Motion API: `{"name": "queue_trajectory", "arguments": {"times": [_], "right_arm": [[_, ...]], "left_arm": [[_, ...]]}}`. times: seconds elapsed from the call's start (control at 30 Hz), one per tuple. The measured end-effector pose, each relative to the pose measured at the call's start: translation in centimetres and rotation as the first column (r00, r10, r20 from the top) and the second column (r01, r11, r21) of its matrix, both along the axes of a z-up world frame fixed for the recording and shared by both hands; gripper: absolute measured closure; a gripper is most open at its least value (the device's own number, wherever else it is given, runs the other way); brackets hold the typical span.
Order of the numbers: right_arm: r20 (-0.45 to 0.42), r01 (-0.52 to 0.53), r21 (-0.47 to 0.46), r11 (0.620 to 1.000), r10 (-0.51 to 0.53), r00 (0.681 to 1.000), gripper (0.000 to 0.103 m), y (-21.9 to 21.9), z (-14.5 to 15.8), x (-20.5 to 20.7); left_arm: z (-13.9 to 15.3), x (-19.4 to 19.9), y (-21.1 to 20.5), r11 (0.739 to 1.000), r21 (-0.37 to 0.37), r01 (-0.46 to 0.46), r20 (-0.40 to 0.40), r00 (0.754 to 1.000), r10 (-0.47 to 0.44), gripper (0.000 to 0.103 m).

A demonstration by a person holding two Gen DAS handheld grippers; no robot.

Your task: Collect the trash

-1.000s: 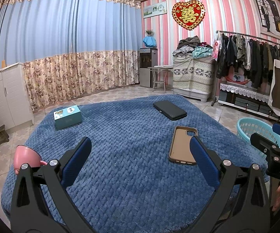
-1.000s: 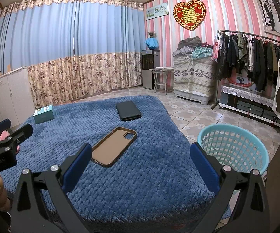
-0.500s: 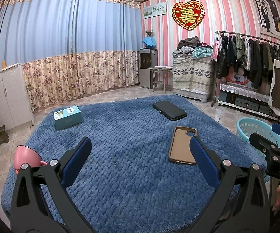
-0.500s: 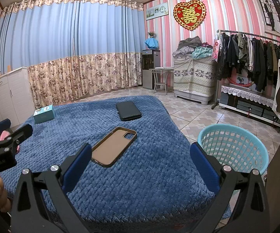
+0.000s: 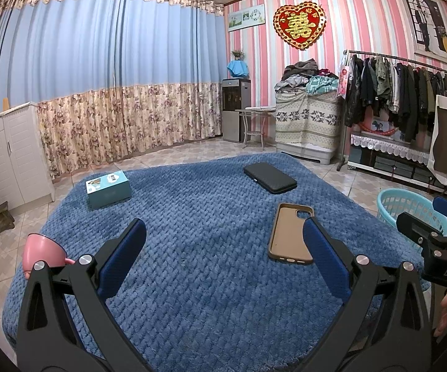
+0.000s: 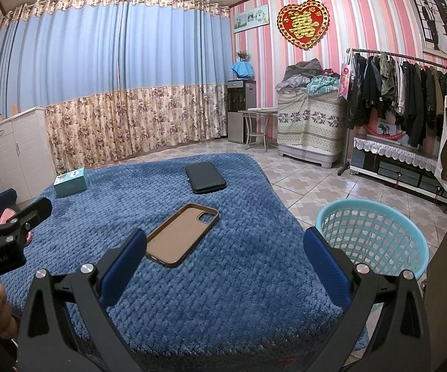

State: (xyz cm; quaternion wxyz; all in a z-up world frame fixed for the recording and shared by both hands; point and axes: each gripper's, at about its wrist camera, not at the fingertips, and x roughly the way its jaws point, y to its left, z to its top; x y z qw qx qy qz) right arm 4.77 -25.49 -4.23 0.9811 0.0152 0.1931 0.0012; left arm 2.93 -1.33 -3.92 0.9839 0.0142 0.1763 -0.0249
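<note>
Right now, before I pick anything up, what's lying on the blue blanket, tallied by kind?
Phone cases: 2, a brown one and a black one
Boxes: 1, teal
Pink cups: 1, at the blanket's left edge
Total: 4
The basket stands on the floor beside the blanket, not counted.

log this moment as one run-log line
left gripper open, empty | right gripper open, empty | phone case on blue blanket | basket beside
</note>
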Motion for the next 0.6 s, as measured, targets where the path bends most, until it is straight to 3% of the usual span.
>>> {"name": "queue_trajectory", "arguments": {"times": [0.6], "right_arm": [[0.012, -0.005, -0.002, 1.000, 0.005, 1.000, 0.004, 0.42, 0.25, 0.31]], "left_arm": [[0.49, -0.09, 0.12, 1.000, 0.003, 0.003, 0.007, 1.000, -0.003, 0.005]]}}
